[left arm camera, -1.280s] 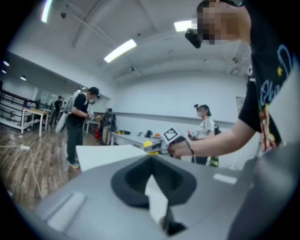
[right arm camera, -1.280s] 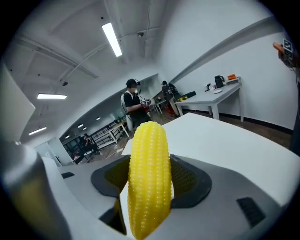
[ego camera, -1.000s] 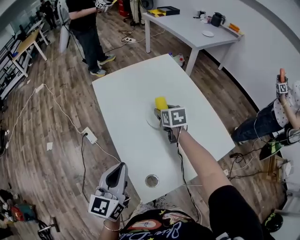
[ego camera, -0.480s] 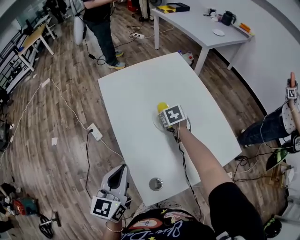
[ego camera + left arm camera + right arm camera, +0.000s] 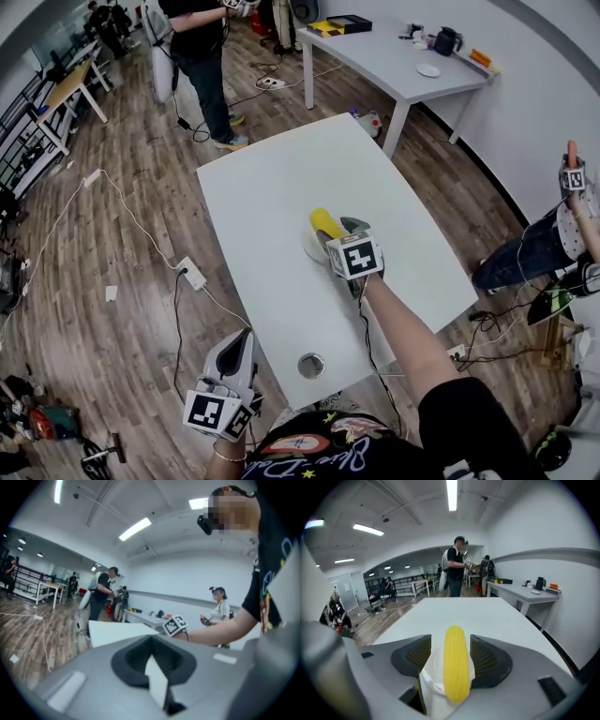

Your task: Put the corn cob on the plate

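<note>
Yellow corn cob (image 5: 324, 223) rests on plate (image 5: 308, 247) amid open table (image 5: 272, 183); right gripper (image 5: 449, 648) parted around it, left gripper (image 5: 241, 339) closed.

The smooth yellow corn (image 5: 456, 667) lay lengthwise on the small round white plate (image 5: 430, 676), its far end past the rim, near the middle of the table (image 5: 272, 187).
</note>
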### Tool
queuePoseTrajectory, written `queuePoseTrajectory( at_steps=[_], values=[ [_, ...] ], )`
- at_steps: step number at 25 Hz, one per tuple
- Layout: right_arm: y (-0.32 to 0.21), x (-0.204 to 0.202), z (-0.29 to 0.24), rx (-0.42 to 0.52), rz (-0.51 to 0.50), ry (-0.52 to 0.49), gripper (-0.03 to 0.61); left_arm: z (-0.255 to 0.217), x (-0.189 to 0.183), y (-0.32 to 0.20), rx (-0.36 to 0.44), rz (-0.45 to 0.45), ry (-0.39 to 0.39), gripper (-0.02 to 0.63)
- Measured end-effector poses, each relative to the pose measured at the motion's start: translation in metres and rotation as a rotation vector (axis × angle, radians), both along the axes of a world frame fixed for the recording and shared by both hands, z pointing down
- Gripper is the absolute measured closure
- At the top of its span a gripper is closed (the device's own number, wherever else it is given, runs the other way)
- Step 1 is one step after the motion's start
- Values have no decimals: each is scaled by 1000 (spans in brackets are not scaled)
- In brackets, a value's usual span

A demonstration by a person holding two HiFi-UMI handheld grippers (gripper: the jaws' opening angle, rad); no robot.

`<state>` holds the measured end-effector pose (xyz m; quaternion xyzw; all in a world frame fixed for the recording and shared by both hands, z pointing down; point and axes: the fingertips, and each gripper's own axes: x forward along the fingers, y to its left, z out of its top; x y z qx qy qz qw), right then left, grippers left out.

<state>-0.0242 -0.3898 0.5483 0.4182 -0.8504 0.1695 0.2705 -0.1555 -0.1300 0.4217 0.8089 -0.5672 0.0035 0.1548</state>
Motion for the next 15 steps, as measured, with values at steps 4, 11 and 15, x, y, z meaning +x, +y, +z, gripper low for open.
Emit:
queuePoseTrajectory(
  at_steps=[4, 11, 15],
  values=[
    [63, 28, -63, 152, 111, -213, 324, -23, 15, 0, 77, 60, -20, 611],
    [194, 79, -115, 247, 196, -313, 563, -53, 52, 19, 182, 167, -44, 611],
    [242, 84, -139, 272, 175, -406, 565, -54, 73, 29, 185, 226, -43, 611]
  ],
)
